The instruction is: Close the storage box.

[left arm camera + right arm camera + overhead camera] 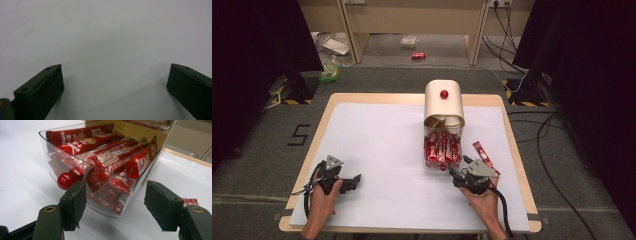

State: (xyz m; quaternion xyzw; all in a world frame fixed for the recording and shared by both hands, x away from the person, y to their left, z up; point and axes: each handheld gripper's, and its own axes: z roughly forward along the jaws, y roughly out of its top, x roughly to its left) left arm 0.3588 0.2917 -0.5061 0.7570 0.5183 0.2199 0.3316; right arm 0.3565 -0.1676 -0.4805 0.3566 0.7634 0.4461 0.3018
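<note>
Just right of the middle of the high view stands a cream box [444, 102] with a red button on top, and a clear drawer [442, 150] pulled out of its base toward the bottom of the frame. The drawer is full of red sachets [442, 148] and has a red knob [442, 167] on its front wall.

The right gripper [460, 170] sits just below and right of the drawer in the high view. In the right gripper view its jaws are spread apart and grasp nothing: the red knob [65, 180] lies just behind the left one, and the drawer front [75, 162] fills the upper middle.

One loose sachet [484, 156] lies on the white mat [377, 150] just right of the drawer.

The left gripper [353, 181] rests at the lower left of the high view, well apart from the drawer, its jaws released over bare mat [105, 37].
</note>
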